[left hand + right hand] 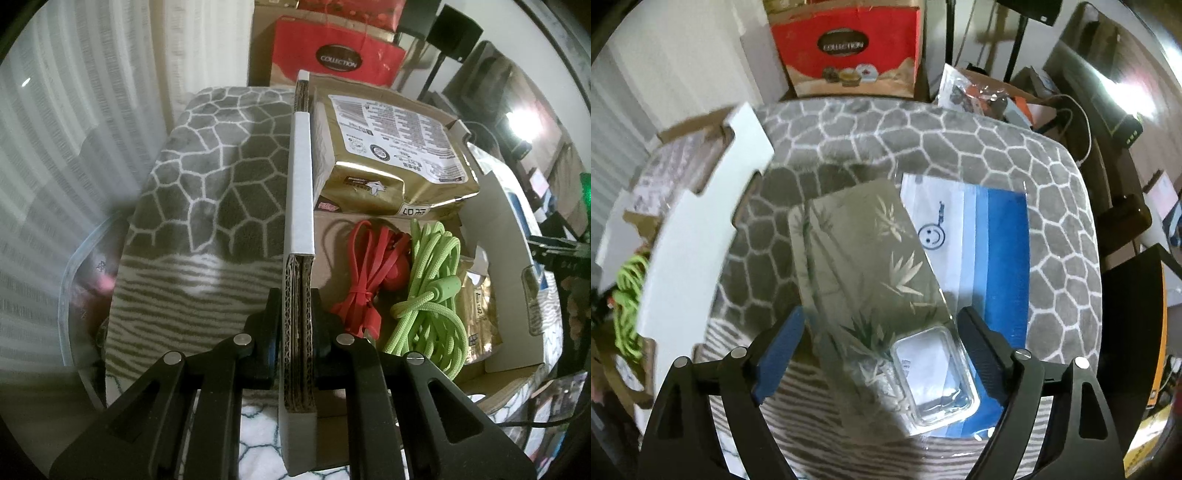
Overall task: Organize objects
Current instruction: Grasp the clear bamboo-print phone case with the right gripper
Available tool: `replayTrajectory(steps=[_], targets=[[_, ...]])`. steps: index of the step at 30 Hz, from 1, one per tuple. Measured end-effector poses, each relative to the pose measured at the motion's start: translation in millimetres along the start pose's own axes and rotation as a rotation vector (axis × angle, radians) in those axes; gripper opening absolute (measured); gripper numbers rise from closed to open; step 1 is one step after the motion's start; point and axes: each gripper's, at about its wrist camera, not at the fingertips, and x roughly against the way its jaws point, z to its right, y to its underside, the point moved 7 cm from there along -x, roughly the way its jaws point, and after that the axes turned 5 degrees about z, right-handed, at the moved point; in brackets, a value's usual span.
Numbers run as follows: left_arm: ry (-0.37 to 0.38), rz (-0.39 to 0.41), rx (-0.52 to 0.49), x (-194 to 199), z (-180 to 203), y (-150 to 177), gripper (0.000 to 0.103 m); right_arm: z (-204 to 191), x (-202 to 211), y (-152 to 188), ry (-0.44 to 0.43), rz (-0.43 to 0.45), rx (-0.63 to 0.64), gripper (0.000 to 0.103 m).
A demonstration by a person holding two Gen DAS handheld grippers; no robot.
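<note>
Now, on the left, the left gripper point(295, 328) clamps the cardboard box point(299, 192) wall, steadying it; cords and gold packets lie inside. Right of it, the right gripper point(882, 350) hangs wide open, straddling the bamboo-print wipes pack point(864, 273), ready to grab.

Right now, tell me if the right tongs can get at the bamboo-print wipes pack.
Probably yes. The right tongs stand open, astride the bamboo-print wipes pack, which lies on top of the blue-and-white pouch. Nothing covers it, and the box flap sits off to one side.
</note>
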Motion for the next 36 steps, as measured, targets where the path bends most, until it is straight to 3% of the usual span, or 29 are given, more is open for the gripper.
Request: replayTrajectory(steps=[12,22,29,30,31,32,36], targets=[[-0.001,0.0,0.0,0,0,0,0.011,-5,-7,10,0.043,-0.02,0.08,0.088],[0.001,0.0,0.002,0,-2,0,0.011,-5,8,2,0.039,0.042,0.05,0.083],[0.0,0.0,0.004,0,-2,-1,0.011,-18,46,-18,-0.003,0.122,0.043,0.08],[0.0,0.0,0.004,0,-2,-1,0.011,-22,52,-21,-0.014,0.132,0.046,0.075],[0.001,-0.001,0.005,0,-2,-1,0.011,-27,57,-23,-0.042,0.14,0.05,0.025],[0.001,-0.001,0.005,0,-2,-1,0.011,-36,63,-26,-0.087,0.129,0.042,0.007],[0.001,0.0,0.005,0,-2,-1,0.011,-49,68,-31,-0.065,0.097,0.067,0.011]])
